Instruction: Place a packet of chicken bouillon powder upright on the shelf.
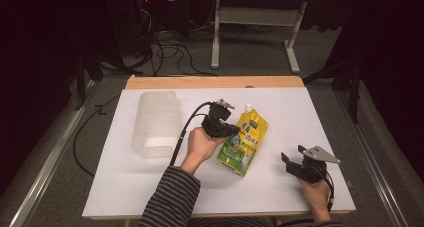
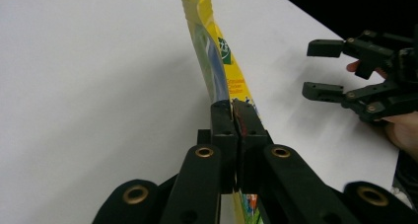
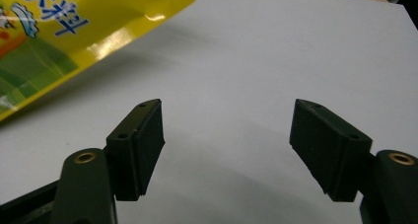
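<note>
Nearest the lens in the left gripper view, the left gripper (image 2: 235, 116) has its two black jaws pressed together on the side edge of a yellow spout pouch (image 2: 224, 61), whose white cap sits at the top centre of that frame. From the high view the pouch (image 1: 245, 142) lies at the middle of the white tabletop (image 1: 300, 112), cap toward the top of the frame, with the left gripper (image 1: 231, 129) clamped on its left edge. It seems tipped up on that edge rather than lying flat, though how far off the surface it is cannot be told. The right gripper (image 1: 287, 161) sits low right in the high view, well apart from the pouch, its jaws spread wide with nothing between them; its own view shows the same gap (image 3: 226, 150) and the pouch's corner (image 3: 74, 41) in the upper left. A clear plastic container (image 1: 156, 122) stands in the left half of the high view, near the pouch. The step in hand looks like the pick-up, already secured. Next probably comes a lift and a carry leftward to the container, which calls for a firm pinch, since a floppy filled pouch may sag or swing.
</note>
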A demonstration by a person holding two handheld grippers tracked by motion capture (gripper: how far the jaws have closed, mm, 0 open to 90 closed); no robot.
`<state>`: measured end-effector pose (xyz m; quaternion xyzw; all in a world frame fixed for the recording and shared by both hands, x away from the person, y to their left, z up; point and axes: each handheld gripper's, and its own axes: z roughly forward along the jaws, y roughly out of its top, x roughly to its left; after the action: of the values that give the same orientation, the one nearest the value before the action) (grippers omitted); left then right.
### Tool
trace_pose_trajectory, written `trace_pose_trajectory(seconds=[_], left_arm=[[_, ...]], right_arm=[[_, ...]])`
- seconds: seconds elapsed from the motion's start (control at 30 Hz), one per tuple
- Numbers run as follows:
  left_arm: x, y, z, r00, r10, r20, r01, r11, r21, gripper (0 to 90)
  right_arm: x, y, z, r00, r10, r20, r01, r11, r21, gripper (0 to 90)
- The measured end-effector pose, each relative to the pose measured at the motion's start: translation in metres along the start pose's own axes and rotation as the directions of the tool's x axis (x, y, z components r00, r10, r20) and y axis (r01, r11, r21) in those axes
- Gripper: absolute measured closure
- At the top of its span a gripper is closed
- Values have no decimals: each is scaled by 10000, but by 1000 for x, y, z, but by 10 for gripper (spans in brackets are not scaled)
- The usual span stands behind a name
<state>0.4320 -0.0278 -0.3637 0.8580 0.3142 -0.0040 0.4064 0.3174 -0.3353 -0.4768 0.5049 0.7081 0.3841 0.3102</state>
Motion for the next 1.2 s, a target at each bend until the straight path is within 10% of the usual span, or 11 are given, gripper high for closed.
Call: trace_pose_trajectory(seconds=[0.27, 1.2], left_arm=[[-11, 6, -28, 9955, 802, -513, -809, 9966, -125, 896], [11, 5, -109, 9820, 606, -1792, -797, 9916, -1014, 896]], right_arm=[[0, 0, 0, 10000, -30, 12, 30, 10000, -19, 296], [0, 0, 0, 10000, -29, 22, 29, 10000, -11, 296]])
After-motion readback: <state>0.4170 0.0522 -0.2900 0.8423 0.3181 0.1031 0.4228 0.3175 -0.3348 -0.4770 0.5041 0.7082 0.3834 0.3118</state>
